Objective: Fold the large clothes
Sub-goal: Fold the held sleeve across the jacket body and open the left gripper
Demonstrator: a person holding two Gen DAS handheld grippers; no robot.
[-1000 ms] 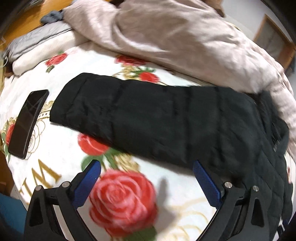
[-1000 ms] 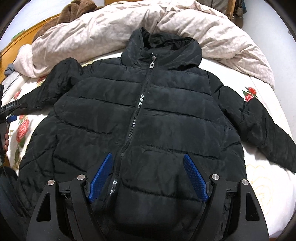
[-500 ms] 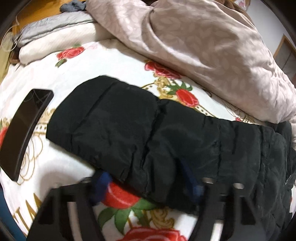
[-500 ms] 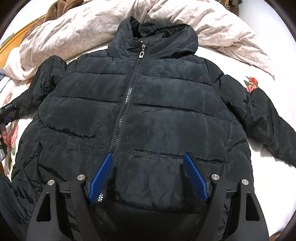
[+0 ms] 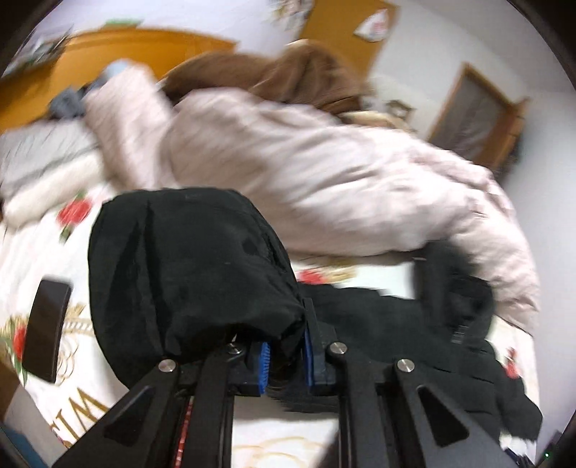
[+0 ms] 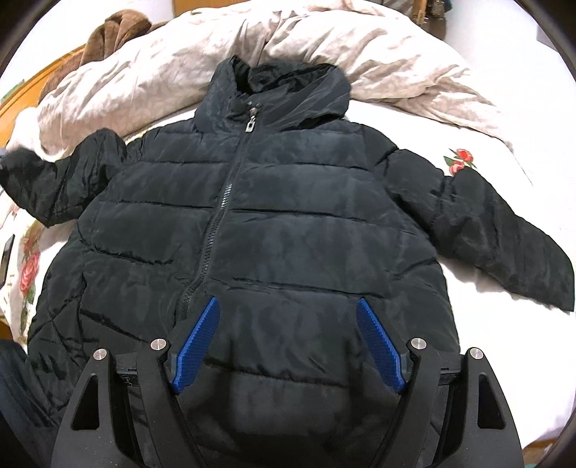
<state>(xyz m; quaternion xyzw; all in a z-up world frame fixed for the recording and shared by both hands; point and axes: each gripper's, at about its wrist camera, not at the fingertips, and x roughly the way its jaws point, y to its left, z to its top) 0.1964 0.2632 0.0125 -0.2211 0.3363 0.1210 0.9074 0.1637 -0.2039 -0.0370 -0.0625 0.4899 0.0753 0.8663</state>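
Observation:
A black quilted hooded jacket (image 6: 288, 216) lies zipped and face up on the flowered bed sheet (image 6: 414, 126). My left gripper (image 5: 286, 342) is closing its jaws on the cuff end of the jacket's left sleeve (image 5: 187, 266). Bunched fabric is pinched between the blue pads (image 5: 264, 360), and the sleeve hangs raised off the bed. In the right wrist view that sleeve (image 6: 54, 187) shows lifted at the far left. My right gripper (image 6: 287, 306) hovers open over the jacket's lower front, holding nothing. The other sleeve (image 6: 504, 244) lies spread out to the right.
A beige duvet (image 5: 324, 172) is heaped along the far side of the bed, with a brown garment (image 6: 111, 28) behind it. A dark phone (image 5: 46, 327) lies on the sheet to the left. Pillows (image 5: 43, 169) and a wooden headboard (image 5: 118, 50) are at the far left.
My left gripper went from wide open above the sleeve to closed on its end and rose, lifting the sleeve. My right gripper drifted slightly over the jacket front and stayed open.

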